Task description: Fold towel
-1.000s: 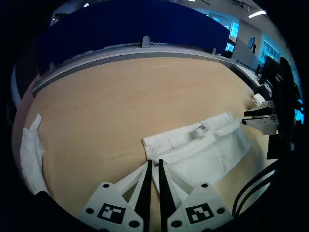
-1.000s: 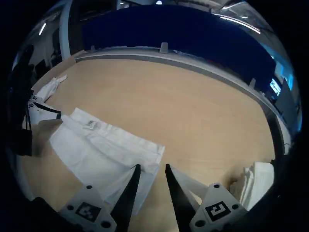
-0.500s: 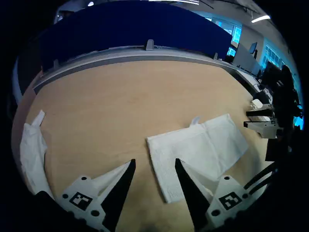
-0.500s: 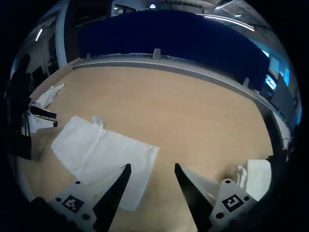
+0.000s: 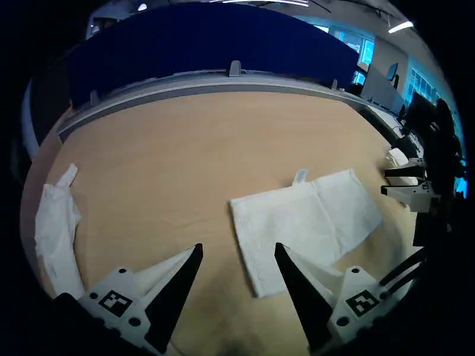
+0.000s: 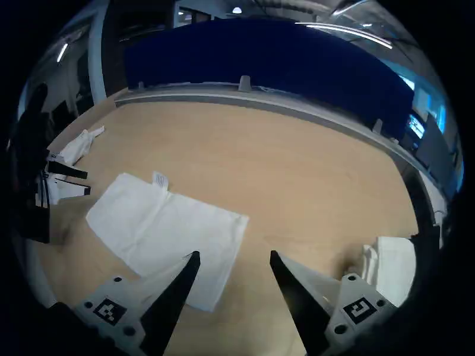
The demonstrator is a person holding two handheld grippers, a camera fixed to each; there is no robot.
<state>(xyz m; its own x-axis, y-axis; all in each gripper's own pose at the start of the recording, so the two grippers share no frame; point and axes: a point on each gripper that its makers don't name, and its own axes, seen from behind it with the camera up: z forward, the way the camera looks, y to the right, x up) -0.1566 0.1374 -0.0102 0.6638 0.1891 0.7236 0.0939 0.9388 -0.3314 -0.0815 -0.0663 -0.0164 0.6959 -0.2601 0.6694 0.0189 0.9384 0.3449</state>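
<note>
Showing the towel (image 5: 309,219) lying flat and apart from both tools on the wooden table (image 5: 196,148), folded into a rough rectangle. A small white tag (image 5: 300,175) stands up from its far edge; the print on it is too small to read. Each finger base carries a square black-and-white marker (image 5: 114,301), two per tool, four in all, bearing patterns but no lettering.

The left gripper (image 5: 237,246) has its fingers spread wide and holds nothing; its right finger tip overlaps the towel's near edge in the left gripper view. The right gripper (image 6: 234,254) is likewise spread and empty, its left finger over the towel's near corner in the right gripper view.

White textiles number three: the towel, one crumpled cloth (image 5: 53,219) near the left end of the table, and one folded stack (image 6: 395,267) near the right end, both well apart from the towel. A dark blue partition (image 5: 208,41) runs along the table's far edge.
</note>
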